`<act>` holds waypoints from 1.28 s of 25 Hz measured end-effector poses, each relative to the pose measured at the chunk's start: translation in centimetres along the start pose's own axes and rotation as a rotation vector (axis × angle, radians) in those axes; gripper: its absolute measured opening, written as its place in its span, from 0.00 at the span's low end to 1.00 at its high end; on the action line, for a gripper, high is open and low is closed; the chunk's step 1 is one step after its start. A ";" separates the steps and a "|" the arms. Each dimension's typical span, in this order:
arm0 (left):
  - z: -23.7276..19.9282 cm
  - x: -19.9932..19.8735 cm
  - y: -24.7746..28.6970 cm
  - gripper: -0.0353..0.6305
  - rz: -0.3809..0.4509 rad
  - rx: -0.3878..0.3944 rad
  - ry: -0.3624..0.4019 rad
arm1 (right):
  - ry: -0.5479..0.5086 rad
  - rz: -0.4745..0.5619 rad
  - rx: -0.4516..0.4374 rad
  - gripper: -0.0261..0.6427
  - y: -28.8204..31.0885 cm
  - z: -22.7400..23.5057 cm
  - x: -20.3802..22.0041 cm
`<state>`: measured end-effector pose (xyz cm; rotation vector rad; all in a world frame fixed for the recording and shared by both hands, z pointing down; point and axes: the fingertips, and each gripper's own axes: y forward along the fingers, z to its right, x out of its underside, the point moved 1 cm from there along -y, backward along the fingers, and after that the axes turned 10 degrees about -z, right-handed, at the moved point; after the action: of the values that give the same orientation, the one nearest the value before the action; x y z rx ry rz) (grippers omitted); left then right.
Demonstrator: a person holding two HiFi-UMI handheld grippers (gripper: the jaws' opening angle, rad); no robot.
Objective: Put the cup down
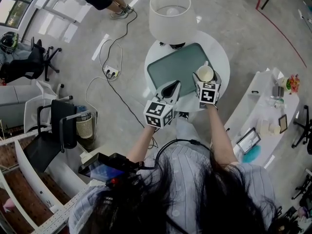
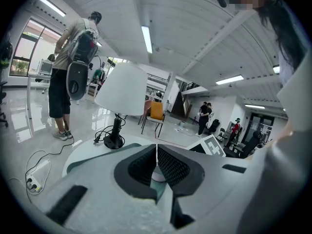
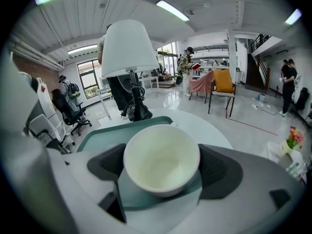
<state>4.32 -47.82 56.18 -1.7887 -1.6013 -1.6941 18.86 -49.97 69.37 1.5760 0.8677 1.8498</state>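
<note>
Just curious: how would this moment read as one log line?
right gripper: shut on cup | left gripper: shut, empty | cup over green tray

An open-plan office is indicated by a swivel chair [image 3: 68, 107] left of the lamp [image 3: 128, 48] and strip lights [image 3: 173, 10] above it.

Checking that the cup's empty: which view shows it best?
Right gripper view: the cup fills the middle between the jaws, bare inside visible. Head view shows it small, from above; left gripper view doesn't show it.
</note>
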 end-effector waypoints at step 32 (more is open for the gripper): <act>7.3 3.1 -10.4 0.08 0.132 -0.045 0.031 | 0.093 0.174 -0.303 0.67 -16.4 -7.8 2.7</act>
<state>-0.24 -36.66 51.10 -1.8358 -1.4100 -1.7016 10.75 -38.41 57.65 1.4212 0.4703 2.0778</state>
